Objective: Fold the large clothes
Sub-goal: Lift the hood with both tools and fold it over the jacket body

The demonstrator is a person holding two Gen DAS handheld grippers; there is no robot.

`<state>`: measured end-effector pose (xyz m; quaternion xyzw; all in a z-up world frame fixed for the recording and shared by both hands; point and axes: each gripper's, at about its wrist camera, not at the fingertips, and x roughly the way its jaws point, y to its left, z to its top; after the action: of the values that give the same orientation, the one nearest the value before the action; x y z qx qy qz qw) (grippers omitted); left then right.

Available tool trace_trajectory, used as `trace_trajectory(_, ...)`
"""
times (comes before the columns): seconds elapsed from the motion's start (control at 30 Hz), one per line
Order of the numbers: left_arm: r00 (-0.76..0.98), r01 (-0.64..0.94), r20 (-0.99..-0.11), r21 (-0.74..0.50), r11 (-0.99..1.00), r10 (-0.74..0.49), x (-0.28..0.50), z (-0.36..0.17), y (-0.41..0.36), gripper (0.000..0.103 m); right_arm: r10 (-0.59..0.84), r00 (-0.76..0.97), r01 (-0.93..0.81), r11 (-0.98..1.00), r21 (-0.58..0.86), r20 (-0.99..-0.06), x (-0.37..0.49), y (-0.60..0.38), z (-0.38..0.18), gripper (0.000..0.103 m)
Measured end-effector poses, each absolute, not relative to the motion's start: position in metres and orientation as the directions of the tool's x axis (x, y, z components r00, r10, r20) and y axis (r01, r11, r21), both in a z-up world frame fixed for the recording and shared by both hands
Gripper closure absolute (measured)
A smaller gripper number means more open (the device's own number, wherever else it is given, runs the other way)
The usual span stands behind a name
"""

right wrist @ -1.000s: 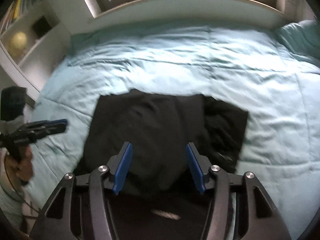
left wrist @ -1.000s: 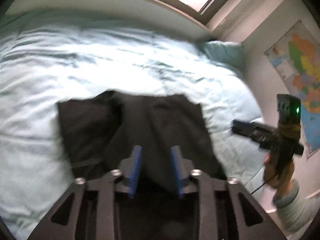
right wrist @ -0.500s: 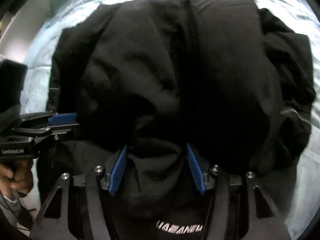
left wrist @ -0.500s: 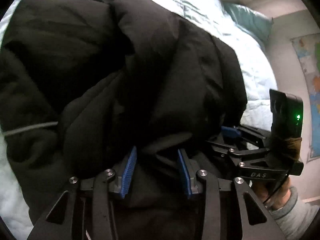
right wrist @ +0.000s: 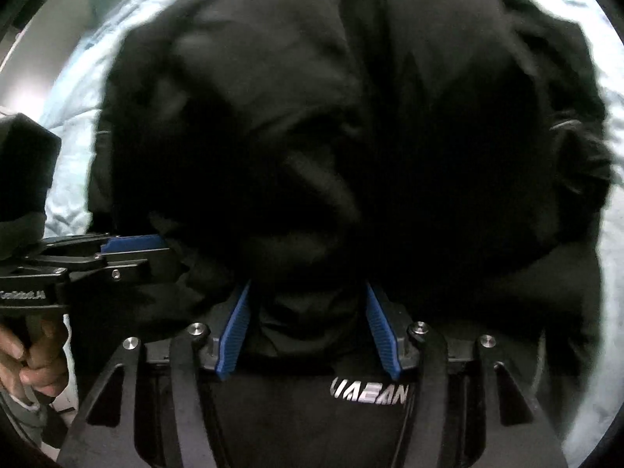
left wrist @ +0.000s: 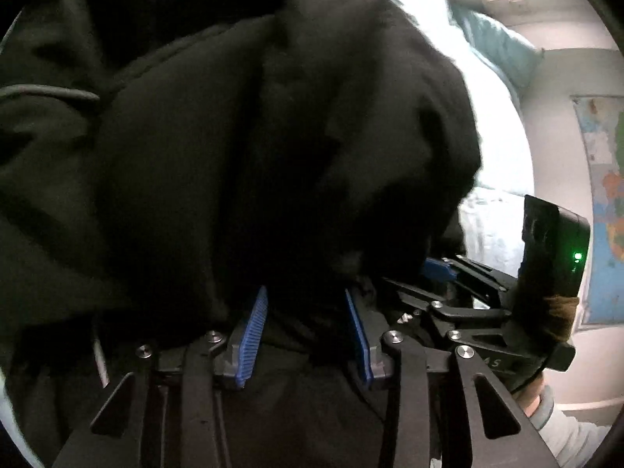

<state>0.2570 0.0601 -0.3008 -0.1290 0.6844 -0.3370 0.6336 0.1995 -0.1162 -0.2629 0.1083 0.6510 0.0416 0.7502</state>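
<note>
Black jacket [left wrist: 241, 148] lies bunched on the bed [right wrist: 74, 124], straight ahead at twelve o'clock of both spread-open tongs, left tongs [left wrist: 308, 312] and right tongs [right wrist: 308, 312], each equally close.

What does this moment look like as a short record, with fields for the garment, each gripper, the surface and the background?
garment: black garment, bunched, fills most of both views
left gripper: jaws apart, black fabric bunched between the blue pads; grip not confirmed
right gripper: jaws apart, fabric between the pads, white lettering on the cloth below
gripper spacing: side by side at the same near edge of the garment
surface: light blue bedding under the garment
background: wall map, pillow
</note>
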Motion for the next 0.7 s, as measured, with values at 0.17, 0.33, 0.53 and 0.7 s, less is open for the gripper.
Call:
trace_trajectory(0.17, -0.124, 0.34, -0.839, -0.538, 0.771, -0.53, 0.217, -0.26, 0.077, 0.062, 0.204, 0.19, 0.08, 0.972, 0.222, -0.96, 0.161, -0.129, -0.229, 0.044)
trace_trajectory(0.33, -0.068, 0.284, -0.834, -0.542, 0.791, -0.547, 0.177, -0.233, 0.106, 0.062, 0.21, 0.227, 0.161, 0.955, 0.249, -0.951, 0.105, -0.156, -0.208, 0.044)
trace_trajectory(0.53, 0.002, 0.21, -0.85, -0.515, 0.831, -0.527, 0.127, -0.219, 0.159, 0.061, 0.217, 0.256, 0.243, 0.929, 0.28, -0.942, 0.055, -0.18, -0.198, 0.043)
trace_trajectory(0.7, 0.04, 0.15, -0.851, -0.513, 0.845, -0.523, 0.114, -0.213, 0.191, 0.061, 0.21, 0.271, 0.279, 0.917, 0.285, -0.939, 0.027, -0.196, -0.188, 0.043)
